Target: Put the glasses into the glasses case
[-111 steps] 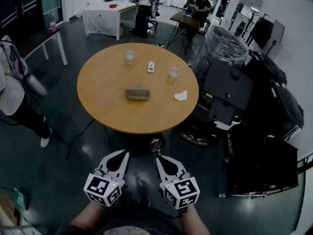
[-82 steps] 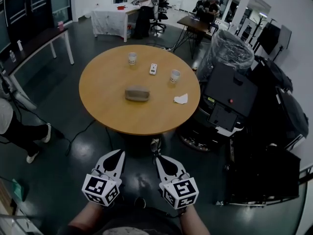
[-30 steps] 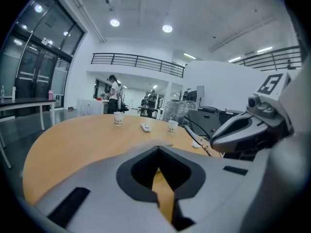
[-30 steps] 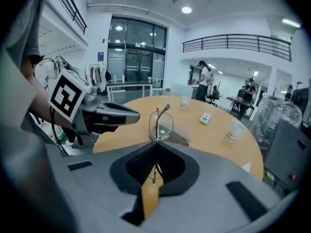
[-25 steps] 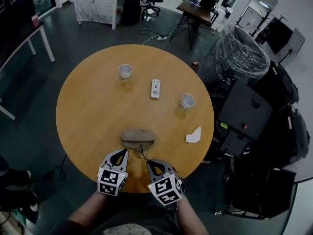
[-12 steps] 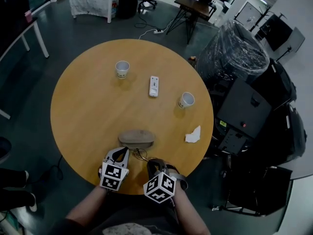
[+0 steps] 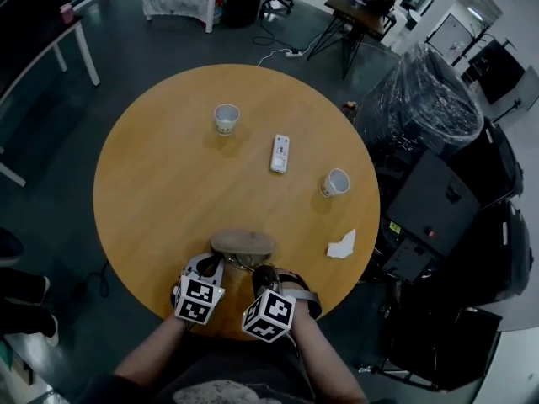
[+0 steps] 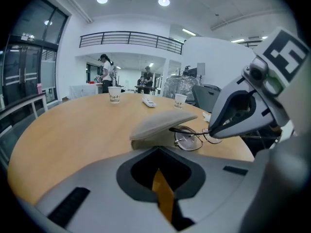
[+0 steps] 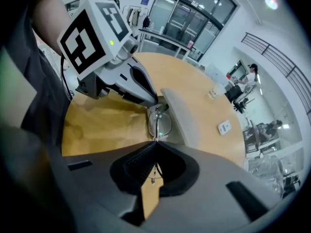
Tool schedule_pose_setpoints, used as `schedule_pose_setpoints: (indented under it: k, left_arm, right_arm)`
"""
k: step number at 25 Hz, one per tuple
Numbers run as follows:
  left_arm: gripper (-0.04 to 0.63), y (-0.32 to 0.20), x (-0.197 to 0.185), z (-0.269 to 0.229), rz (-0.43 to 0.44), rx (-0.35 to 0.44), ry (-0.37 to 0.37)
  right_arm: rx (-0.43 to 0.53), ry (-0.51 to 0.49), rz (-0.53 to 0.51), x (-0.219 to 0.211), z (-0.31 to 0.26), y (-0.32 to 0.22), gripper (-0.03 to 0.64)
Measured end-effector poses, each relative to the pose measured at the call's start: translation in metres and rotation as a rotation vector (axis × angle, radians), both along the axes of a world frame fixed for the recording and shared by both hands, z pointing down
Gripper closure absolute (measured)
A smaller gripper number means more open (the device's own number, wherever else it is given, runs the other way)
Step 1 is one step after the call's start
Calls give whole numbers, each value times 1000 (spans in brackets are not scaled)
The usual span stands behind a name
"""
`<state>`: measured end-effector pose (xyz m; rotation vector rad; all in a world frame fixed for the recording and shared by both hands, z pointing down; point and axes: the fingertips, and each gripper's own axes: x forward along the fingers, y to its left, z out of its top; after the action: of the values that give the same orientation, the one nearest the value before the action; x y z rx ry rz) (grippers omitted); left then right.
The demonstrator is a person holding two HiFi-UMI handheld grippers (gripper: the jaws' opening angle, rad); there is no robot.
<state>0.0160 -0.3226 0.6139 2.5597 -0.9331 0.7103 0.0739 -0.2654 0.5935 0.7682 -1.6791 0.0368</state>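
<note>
The grey-brown oval glasses case (image 7: 242,243) lies near the table's front edge. The thin-framed glasses (image 7: 245,263) are just in front of it, between my two grippers. My right gripper (image 7: 264,273) is rolled onto its side and shut on the glasses (image 9: 159,123), with thin wire showing inside its jaws. In the left gripper view the glasses (image 8: 188,141) hang at the right gripper's tip (image 8: 214,130), beside the case (image 8: 163,123). My left gripper (image 8: 156,149) is shut with nothing in it, left of the glasses. I cannot tell whether the case's lid is open.
The round wooden table (image 7: 160,167) also carries two paper cups (image 7: 225,118) (image 7: 335,182), a white remote (image 7: 280,153) and a crumpled tissue (image 7: 342,246). Black equipment (image 7: 438,200) stands close to the table's right side.
I have come up to the table from a few steps away. Both grippers now sit at its front edge by the case, and the right one has rolled over.
</note>
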Motion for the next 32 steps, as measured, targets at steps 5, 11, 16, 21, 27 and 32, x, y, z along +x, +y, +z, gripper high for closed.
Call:
schedule_pose_setpoints:
  k: [5,11,16,21,27,32]
  left_arm:
    - [589,-2,-2,1,-14,-19,-6]
    - [589,-6,-2,4,-20,-11,-15]
    - [589,-6,-3,3,-26,-5,-5]
    - [589,-6,-2,5,-31,-12,0]
    - [589,-7,-2,-1,-31,-9,3]
    - [589,-8,-3,-2,-29,-8,5]
  right_arm:
    - [68,7,-32,-2,1,-22,624]
    - [138,19,-114,-10,7,-37,624]
    - [152,24,-164,-15,12,-43,624]
    - [142,37,-201,-16,20,-47,624]
    - [126,56,-223,-15,31,-51,624]
    - [116,61,-227,-16,34,-53,624]
